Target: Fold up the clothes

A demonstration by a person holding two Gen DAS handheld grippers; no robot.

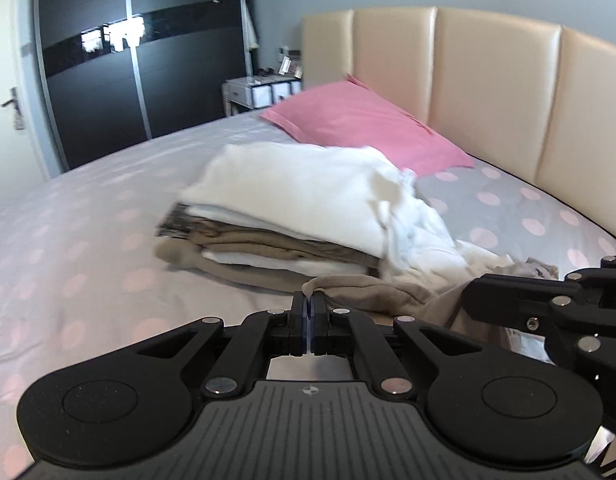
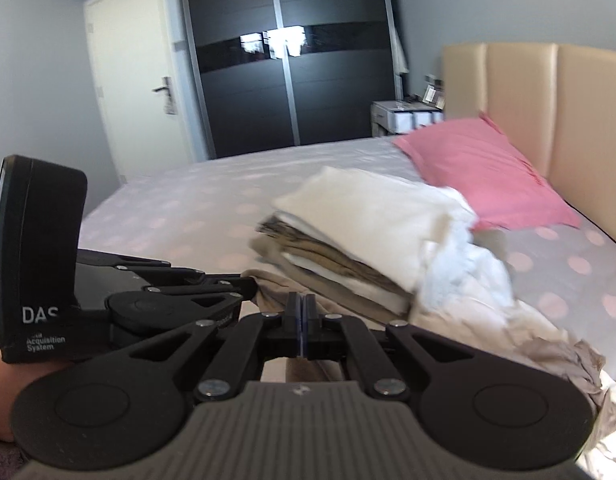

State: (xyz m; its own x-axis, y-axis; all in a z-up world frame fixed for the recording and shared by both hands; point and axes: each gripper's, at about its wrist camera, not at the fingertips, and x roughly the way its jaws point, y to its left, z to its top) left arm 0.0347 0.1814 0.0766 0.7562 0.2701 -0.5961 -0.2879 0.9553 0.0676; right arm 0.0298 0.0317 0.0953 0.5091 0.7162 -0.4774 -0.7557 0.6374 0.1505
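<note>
Beige fabric of a garment [image 1: 372,292] is pinched at its edge by the left gripper [image 1: 310,300], jaws pressed together, just before a stack of folded clothes [image 1: 284,216] on the polka-dot bed [image 1: 88,216]. From the right wrist, the right gripper [image 2: 301,305] likewise clamps the same beige garment [image 2: 276,284], the left gripper [image 2: 228,292] just beside it, the stack [image 2: 348,232] beyond, near a pink pillow [image 2: 484,172].

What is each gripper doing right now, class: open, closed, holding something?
Left gripper: closed, pinching the beige garment.
Right gripper: closed; it seems to pinch the same beige garment.
</note>
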